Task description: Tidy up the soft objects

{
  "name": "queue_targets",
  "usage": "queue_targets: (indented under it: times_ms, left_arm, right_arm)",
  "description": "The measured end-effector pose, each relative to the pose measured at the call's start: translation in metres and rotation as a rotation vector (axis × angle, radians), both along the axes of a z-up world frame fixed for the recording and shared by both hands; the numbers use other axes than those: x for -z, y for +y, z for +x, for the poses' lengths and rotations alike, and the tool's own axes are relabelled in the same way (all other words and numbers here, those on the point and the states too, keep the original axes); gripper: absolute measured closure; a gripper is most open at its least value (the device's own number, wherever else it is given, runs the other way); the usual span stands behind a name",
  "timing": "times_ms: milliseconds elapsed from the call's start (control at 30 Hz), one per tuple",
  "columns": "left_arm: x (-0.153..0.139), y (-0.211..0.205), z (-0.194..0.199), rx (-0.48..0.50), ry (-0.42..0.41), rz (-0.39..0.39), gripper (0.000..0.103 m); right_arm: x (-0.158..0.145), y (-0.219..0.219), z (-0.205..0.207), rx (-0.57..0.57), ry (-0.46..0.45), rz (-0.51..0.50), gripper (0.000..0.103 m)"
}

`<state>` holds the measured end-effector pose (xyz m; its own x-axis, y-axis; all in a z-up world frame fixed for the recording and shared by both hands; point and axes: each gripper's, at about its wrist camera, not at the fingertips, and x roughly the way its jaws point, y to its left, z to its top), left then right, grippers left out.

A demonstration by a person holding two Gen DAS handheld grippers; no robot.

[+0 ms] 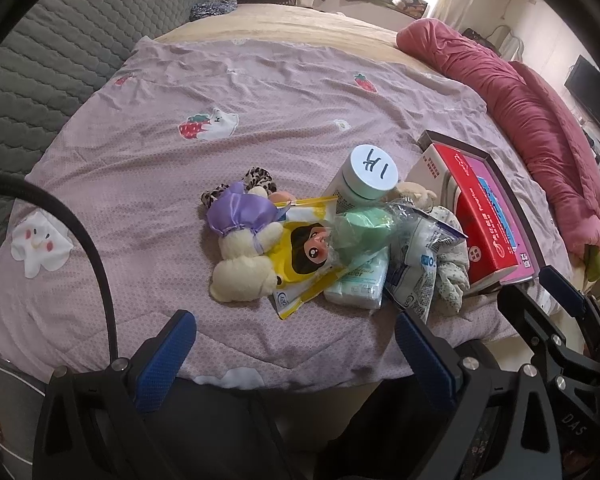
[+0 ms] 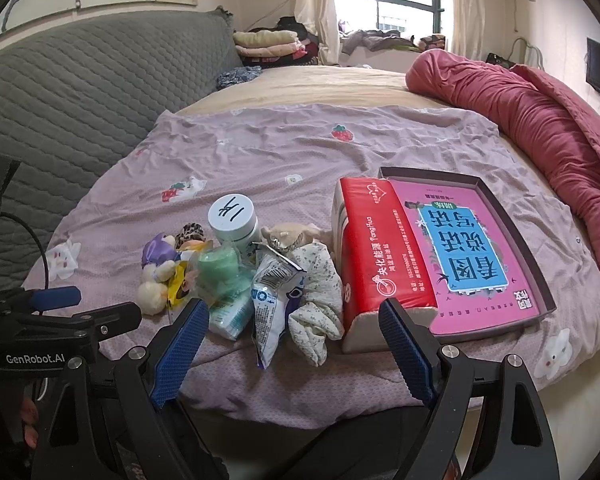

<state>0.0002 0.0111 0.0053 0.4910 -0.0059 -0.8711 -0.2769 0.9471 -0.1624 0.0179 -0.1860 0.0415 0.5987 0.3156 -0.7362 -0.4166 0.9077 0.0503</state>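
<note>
A heap of small things lies on the lilac quilt (image 1: 220,100). It holds a cream plush toy in a purple dress (image 1: 244,248) (image 2: 156,272), a leopard scrunchie (image 1: 256,178), a yellow cartoon zip bag (image 1: 300,252), a green soft lump in plastic (image 1: 360,228) (image 2: 218,266), a tissue pack (image 1: 358,280), a floral cloth (image 2: 316,304) and a beige plush (image 2: 292,234). My left gripper (image 1: 294,317) hangs open near the bed's front edge, short of the heap. My right gripper (image 2: 293,305) is open too, in front of the floral cloth. Both hold nothing.
A jar with a marked lid (image 2: 232,216) stands behind the heap, and a crinkled snack bag (image 2: 276,300) lies in it. A red tissue brick (image 2: 376,256) leans in a shallow box (image 2: 548,280) with a pink card. A rolled red duvet (image 2: 540,120) lies at right, a grey headboard (image 2: 80,80) at left.
</note>
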Motion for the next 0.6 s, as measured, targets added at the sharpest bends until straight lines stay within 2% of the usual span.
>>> queue_targets:
  times_ms: [600]
  left_arm:
    - [0.0007,0.0040,0.0009,-0.009,-0.001,-0.007,0.002]
  right_arm:
    - [-0.0004,0.0017,-0.0013,-0.022,-0.010,-0.012,0.016]
